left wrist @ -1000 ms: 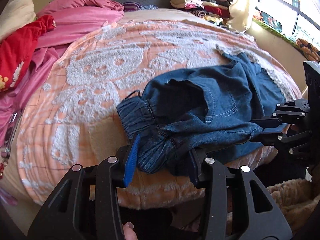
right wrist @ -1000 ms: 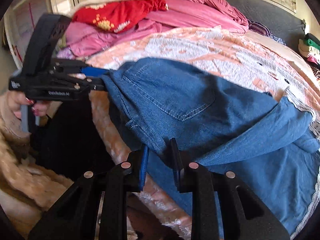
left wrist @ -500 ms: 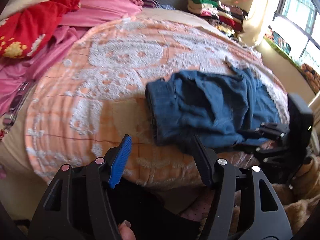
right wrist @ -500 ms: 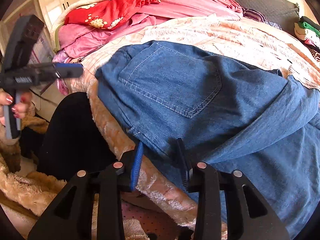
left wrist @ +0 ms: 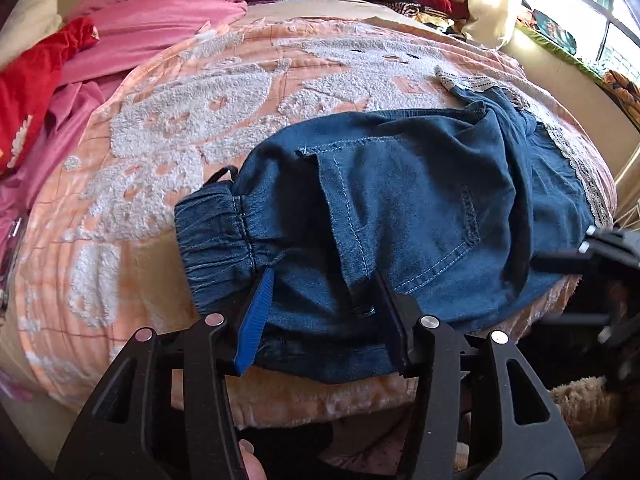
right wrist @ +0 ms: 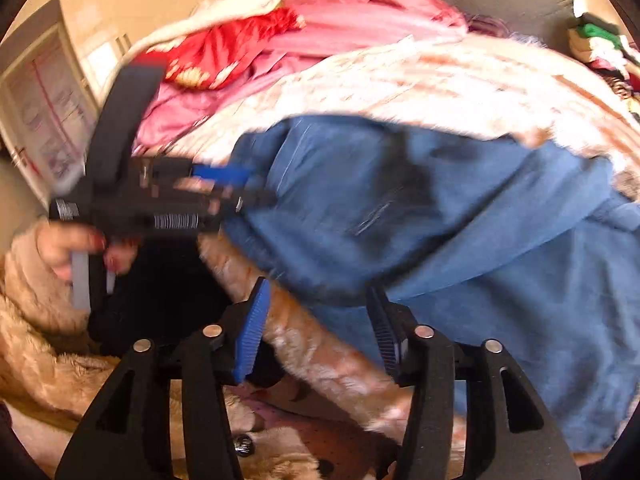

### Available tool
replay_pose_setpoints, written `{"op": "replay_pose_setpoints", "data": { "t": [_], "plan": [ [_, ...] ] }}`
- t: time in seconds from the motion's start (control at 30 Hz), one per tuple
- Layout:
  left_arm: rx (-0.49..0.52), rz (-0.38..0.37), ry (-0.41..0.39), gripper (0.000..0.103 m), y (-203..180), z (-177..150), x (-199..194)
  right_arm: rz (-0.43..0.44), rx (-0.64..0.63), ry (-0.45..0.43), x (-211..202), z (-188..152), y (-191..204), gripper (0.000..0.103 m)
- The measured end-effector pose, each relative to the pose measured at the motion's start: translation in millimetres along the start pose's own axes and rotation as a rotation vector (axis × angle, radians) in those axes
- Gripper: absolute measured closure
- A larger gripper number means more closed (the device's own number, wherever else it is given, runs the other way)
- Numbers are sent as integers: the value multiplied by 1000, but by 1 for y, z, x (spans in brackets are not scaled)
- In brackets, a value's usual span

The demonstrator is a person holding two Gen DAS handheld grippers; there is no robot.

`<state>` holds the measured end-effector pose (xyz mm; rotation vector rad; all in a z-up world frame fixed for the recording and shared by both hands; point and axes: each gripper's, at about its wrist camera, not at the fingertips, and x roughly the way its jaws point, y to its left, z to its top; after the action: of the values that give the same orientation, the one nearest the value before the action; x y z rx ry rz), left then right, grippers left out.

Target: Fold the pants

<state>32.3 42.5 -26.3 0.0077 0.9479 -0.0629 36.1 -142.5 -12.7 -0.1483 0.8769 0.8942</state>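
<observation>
Pants (left wrist: 400, 216) lie bunched at our bed's (left wrist: 200, 128) 6 o'clock edge; left claw (left wrist: 324, 316) and right claw (right wrist: 316, 328) both spread, gripping nothing. A careless pinch may drag them off.

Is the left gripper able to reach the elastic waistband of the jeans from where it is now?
Probably yes. The left gripper is open over the near edge of the jeans, and the elastic waistband lies uncovered just ahead and left of its blue finger, with nothing between them.
</observation>
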Motion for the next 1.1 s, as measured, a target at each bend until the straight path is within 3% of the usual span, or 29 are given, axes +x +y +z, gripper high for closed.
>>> {"op": "replay_pose_setpoints", "data": {
  "t": [0.2, 0.43, 0.53, 0.8, 0.9, 1.1],
  "plan": [
    [7, 9, -6, 60, 0, -2, 0, -47, 0, -55, 1, 30, -12, 51],
    [3, 1, -13, 60, -1, -2, -1, -112, 73, 95, 60, 33, -31, 51],
    [-2, -7, -18, 60, -1, -3, 0, -77, 117, 63, 64, 23, -40, 51],
    [-46, -26, -33, 59, 1, -2, -4, -49, 228, -52, 13, 19, -50, 51],
    [-58, -42, -49, 58, 0, -1, -15, -109, 255, -98, -17, 14, -59, 44],
    [-60, -81, -110, 53, -11, 7, -46, -263, 302, -126, -48, 0, -83, 42]
  ]
}}
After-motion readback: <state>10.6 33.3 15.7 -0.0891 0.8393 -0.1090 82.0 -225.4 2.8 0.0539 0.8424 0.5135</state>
